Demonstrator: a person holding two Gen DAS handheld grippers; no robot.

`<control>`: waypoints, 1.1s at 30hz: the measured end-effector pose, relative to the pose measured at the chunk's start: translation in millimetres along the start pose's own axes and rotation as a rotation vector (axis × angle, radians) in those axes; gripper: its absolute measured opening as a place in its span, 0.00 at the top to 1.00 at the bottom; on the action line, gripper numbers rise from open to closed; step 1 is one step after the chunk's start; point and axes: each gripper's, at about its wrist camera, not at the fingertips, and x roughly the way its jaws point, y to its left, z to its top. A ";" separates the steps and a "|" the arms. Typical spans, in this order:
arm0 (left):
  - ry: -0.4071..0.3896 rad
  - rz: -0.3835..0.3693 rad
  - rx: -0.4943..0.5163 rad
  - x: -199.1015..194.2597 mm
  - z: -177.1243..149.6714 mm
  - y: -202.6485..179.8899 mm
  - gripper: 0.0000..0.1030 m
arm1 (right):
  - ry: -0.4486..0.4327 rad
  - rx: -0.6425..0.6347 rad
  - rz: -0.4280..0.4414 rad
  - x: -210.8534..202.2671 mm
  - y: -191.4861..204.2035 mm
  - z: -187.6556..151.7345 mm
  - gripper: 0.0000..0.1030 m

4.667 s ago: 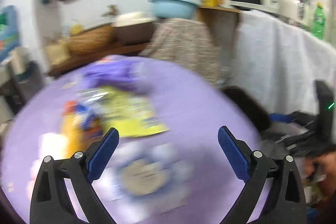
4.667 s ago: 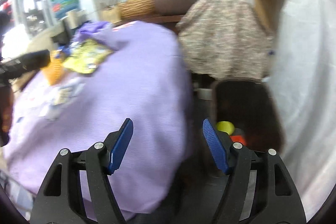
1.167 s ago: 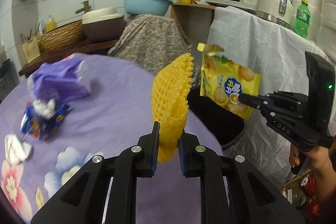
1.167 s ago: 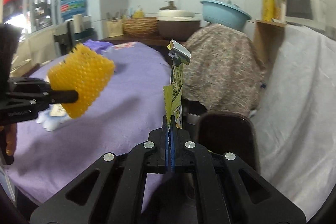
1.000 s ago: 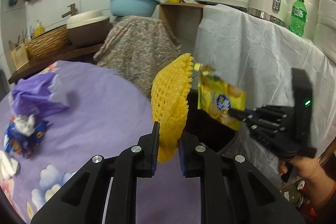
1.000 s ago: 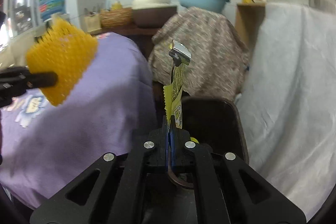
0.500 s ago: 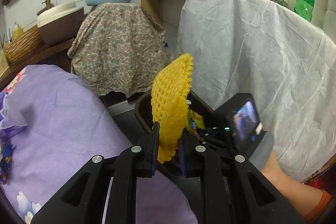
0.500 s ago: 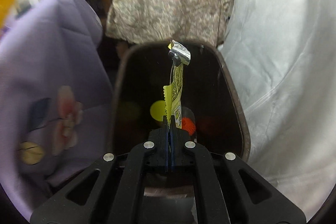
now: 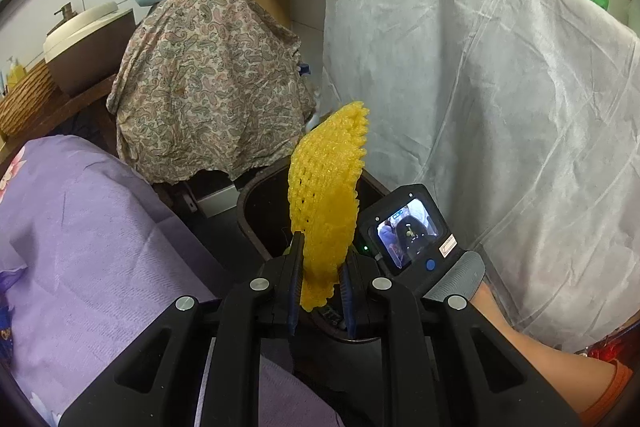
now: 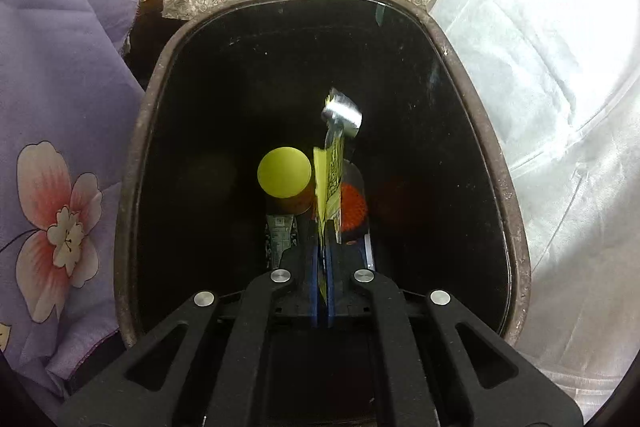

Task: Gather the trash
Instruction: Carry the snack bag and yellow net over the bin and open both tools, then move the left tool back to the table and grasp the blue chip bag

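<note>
Over the dark bin (image 10: 132, 187), right gripper (image 10: 322, 247) pinches the yellow snack wrapper (image 10: 330, 179), jaws just starting to part. Left gripper (image 9: 320, 279) clamps yellow foam net (image 9: 326, 195) near the rim; releasing here may drop it outside or snag the right hand's device.

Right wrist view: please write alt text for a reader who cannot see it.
The right gripper pinches a yellow snack wrapper over the open dark trash bin, which already holds a yellow round lid and something orange. Purple floral tablecloth lies left, white cloth right.
</note>
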 end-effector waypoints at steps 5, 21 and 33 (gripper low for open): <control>0.031 -0.022 -0.032 14.6 3.1 0.1 0.84 | -0.021 0.000 -0.020 -4.6 0.9 -5.5 0.55; 0.138 0.009 -0.057 74.8 27.4 -3.2 0.84 | -0.106 -0.020 -0.027 -22.7 0.7 -22.2 0.47; 0.261 -0.029 -0.183 132.7 38.4 8.2 0.65 | -0.158 0.013 -0.012 -46.7 -5.2 -56.2 0.44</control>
